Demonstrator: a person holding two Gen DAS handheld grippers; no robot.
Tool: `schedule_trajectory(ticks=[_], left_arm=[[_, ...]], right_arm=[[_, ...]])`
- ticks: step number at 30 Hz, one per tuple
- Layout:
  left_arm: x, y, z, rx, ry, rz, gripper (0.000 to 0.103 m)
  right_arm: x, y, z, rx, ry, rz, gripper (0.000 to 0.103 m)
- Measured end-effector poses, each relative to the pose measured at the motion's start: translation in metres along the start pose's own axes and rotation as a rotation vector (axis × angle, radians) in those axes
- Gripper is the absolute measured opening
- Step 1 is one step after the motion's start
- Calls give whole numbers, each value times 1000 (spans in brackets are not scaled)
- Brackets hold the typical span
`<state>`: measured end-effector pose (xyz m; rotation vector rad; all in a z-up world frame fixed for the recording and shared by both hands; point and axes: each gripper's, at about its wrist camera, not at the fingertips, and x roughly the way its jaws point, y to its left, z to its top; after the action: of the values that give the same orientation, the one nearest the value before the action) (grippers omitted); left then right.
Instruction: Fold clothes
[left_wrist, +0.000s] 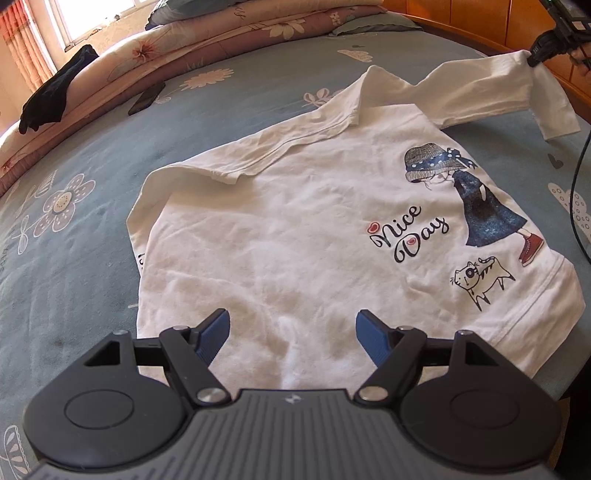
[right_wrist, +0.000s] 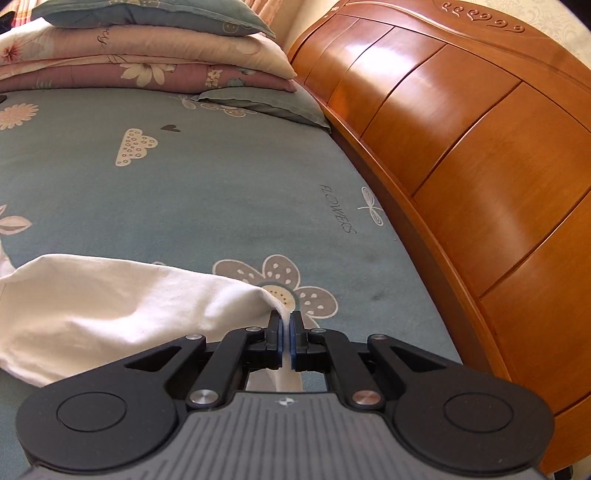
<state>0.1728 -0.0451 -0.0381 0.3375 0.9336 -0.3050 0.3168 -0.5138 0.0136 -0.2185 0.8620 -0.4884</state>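
**Shirt flat on bed, R sleeve pinched and lifted**

Bed (left_wrist: 258, 85) fills both views: blue-grey sheet w/ flower and cloud prints. Wooden headboard (right_wrist: 461, 129) runs along its far side in your right cam. Stack of folded quilts (left_wrist: 192, 40) sits at the bed's far end, w/ a pillow on top. Dark cloth (left_wrist: 55, 92) is draped over the quilt edge and a phone (left_wrist: 147, 99) lies just beside the stack.

Shirt (left_wrist: 295, 229) lies spread on the sheet, white, long-sleeved, print side up w/ "Nice Day", a girl in a hat and a cat. Near sleeve is folded in across the upper body. Hem faces you, directly under your left tool.

Far sleeve (left_wrist: 491, 88) is pulled out toward the headboard and raised off the sheet, cuff end hanging down.

Your right gripper (right_wrist: 287, 334) has its blue pads pressed together on that sleeve, w/ white fabric squeezed between them and trailing off left. In the left cam it shows at top right, clamped on the sleeve.

Your left gripper (left_wrist: 293, 332) is spread wide above the hem area, nothing between the pads; can't tell if it touches the fabric.
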Motion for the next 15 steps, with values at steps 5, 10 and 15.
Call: schedule_trajectory(ticks=[5,10,15], left_arm=[[13,-2,3,-3,10,-14,76],[24,-5,9,-2,13,-29,76],[34,-9,17,15,6,-40,76]], right_arm=[[27,-1,34,-6,-17,-80,4],[56,12,53,-12,-26,-134,4],[91,37,48,-26,16,-177,5]])
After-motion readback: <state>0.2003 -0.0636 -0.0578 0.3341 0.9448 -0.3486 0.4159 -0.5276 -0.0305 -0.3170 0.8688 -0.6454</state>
